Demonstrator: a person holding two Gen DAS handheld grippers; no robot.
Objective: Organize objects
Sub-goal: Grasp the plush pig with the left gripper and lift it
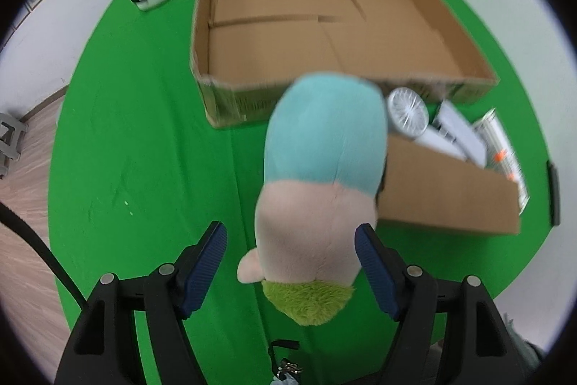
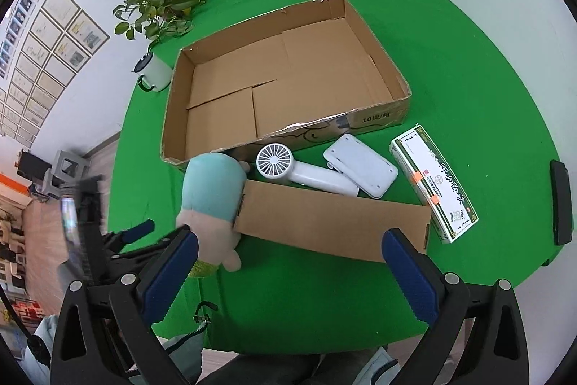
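1. The left gripper [image 1: 291, 267] is spread wide, its blue pads flanking the plush toy [image 1: 321, 190]; the right-side pad [image 1: 375, 273] sits against or just beside the toy's pink part, the other stands apart. Whether it grips cannot be told.
2. The right gripper [image 2: 288, 273] hangs wide open above the green tablecloth [image 2: 468, 96], holding nothing.
3. The one plush toy lies lengthwise away from the left gripper: green tuft nearest, teal end toward the large cardboard box [image 2: 288, 78], its side against a flat cardboard piece [image 2: 331, 226].
4. Beyond that piece lie one white handheld fan [image 2: 285, 166], one white flat device [image 2: 360, 166] and one long white carton [image 2: 434, 181].
5. One white mug [image 2: 153, 73] and two potted plants [image 2: 162, 2] stand at the table's far edge.
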